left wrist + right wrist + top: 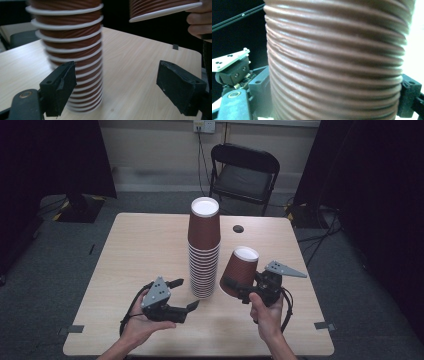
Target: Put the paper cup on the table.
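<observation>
Ribbed brown paper cup (239, 271), white base up, tilted in right gripper's (235, 287) clamped jaws; left gripper (185, 294) wide open, empty

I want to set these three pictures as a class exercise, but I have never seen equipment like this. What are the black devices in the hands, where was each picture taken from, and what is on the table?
A person sits at a wooden table with a hand-held two-jaw gripper in each hand. The wide picture comes from a camera above; the other two come from cameras riding on each gripper.

On the table stands a tall stack of brown paper cups, upside down. The right gripper grips a single brown cup, lifted and tilted beside the stack; its ribbed wall looms close in that gripper's own picture. The left gripper is open and holds nothing; its picture looks between its jaws at the stack.
</observation>
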{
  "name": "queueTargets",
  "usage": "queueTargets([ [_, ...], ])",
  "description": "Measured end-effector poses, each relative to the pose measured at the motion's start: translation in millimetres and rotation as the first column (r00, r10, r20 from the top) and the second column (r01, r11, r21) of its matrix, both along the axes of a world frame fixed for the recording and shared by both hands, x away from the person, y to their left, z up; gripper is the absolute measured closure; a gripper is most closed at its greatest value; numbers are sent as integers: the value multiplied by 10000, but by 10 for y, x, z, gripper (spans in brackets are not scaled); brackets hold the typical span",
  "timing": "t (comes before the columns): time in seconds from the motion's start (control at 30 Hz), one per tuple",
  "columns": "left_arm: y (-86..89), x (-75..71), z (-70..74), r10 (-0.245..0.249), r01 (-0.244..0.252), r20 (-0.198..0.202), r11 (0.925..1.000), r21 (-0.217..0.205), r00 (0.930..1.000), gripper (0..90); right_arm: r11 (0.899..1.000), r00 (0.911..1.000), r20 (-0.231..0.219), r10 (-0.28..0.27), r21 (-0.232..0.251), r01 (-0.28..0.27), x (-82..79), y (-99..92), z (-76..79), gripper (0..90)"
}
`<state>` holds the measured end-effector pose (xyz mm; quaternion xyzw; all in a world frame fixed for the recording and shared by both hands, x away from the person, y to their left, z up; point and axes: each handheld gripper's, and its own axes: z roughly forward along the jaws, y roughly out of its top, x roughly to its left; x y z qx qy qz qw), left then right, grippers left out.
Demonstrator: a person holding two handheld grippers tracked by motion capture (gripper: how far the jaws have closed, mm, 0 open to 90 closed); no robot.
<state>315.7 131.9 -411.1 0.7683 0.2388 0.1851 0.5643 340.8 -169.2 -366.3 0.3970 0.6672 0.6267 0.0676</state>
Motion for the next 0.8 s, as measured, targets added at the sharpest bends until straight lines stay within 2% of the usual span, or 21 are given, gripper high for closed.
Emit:
queueTargets([
  [0.03, -43, 1, -2, -145, 145, 116, 9999, -42, 9998, 172, 10000, 10000, -24, 13, 14, -13, -6, 7, -4, 133],
  [0.07, -83, 7, 0, -272, 272, 57, 9995, -140, 9996, 204, 10000, 10000, -69, 11, 83, -10, -13, 16, -10, 134],
  [0.13, -149, 8, -6, -258, 266, 250, 9992, -296, 9994, 244, 9995, 9997, -215, 111, 288, -105, -21, 29, -18, 134],
  [0.2, -202, 12, -16, -239, 252, 314, 9989, -397, 9992, 313, 9985, 9991, -352, 220, 512, -202, -36, 49, -24, 134],
  [0.3, -234, 17, -23, -283, 301, 353, 9982, -515, 9990, 371, 9958, 9973, -579, 461, 823, -412, -50, 66, -25, 135],
  [0.33, -264, 20, -14, -331, 366, 406, 9954, -886, 9986, 409, 9937, 9961, -673, 573, 1003, -504, -57, 71, -20, 135],
  [0.37, -264, 20, -14, -331, 366, 406, 9954, -886, 9986, 425, 9928, 9956, -710, 606, 1079, -527, -60, 75, -18, 135],
  [0.4, -293, 18, -5, -206, 274, 628, 9937, -1090, 9978, 451, 9912, 9948, -772, 667, 1196, -572, -65, 84, -18, 136],
  [0.57, -347, 23, 3, 85, 79, 1121, 9894, -1448, 9937, 532, 9861, 9899, -1042, 963, 1449, -807, -85, 147, -1, 136],
  [0.7, -364, 6, 0, 490, -164, 1638, 9808, -1946, 9853, 586, 9842, 9876, -1155, 1061, 1535, -878, -117, 216, 31, 136],
  [0.73, -363, 3, -1, 610, -251, 1721, 9788, -2035, 9832, 588, 9830, 9864, -1204, 1120, 1588, -922, -122, 231, 34, 136],
  [0.8, -362, 7, -2, 571, -187, 1726, 9762, -2162, 9833, 623, 9823, 9854, -1302, 1101, 1654, -879, -137, 264, 41, 136],
])
